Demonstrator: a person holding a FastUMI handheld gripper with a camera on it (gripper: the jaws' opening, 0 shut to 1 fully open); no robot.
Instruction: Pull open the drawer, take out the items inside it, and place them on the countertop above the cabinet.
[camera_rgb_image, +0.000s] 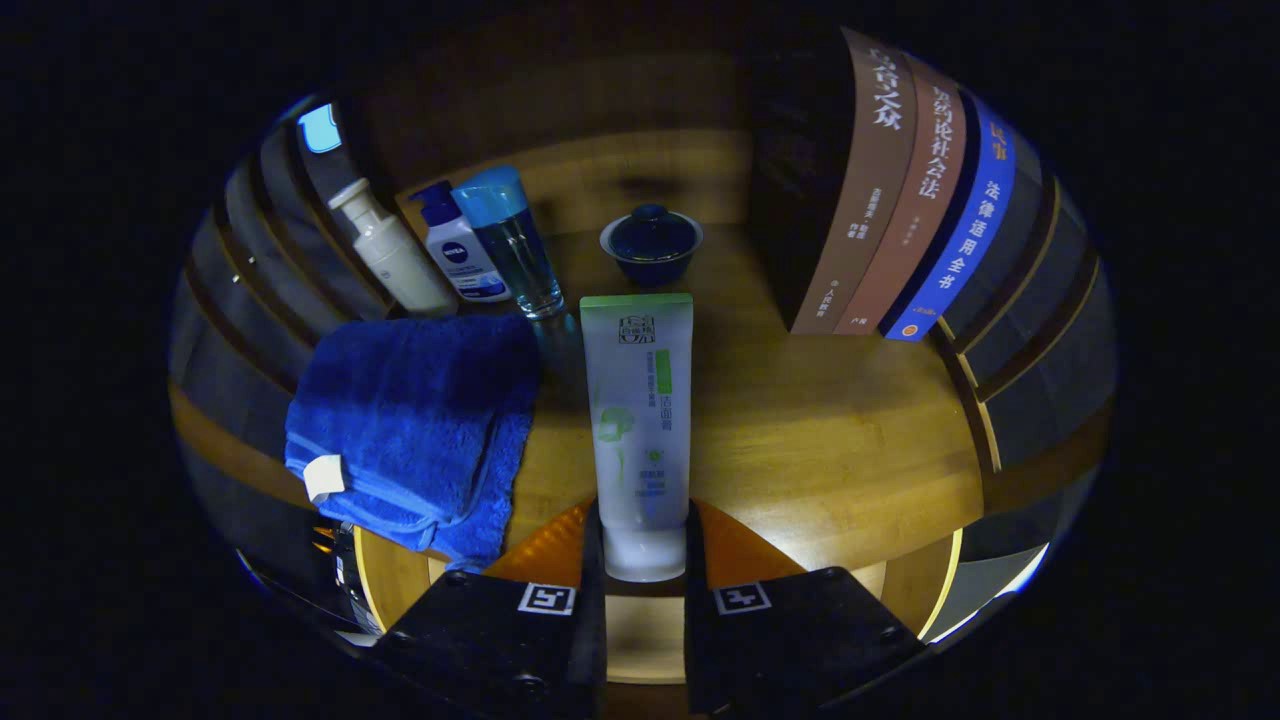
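My gripper (645, 545) is shut on a white tube with a green band (637, 420), gripping it near its cap end; the tube points straight ahead over the wooden countertop (830, 440). Whether the tube rests on the wood or hangs just above it I cannot tell. A folded blue towel (410, 430) lies on the countertop just left of the tube, overhanging the front edge.
Behind the towel stand a white pump bottle (385, 250), a small blue-capped lotion bottle (458, 250) and a clear blue-topped bottle (515, 245). A dark lidded bowl (651, 245) sits beyond the tube. Three upright books (900, 200) stand at the right.
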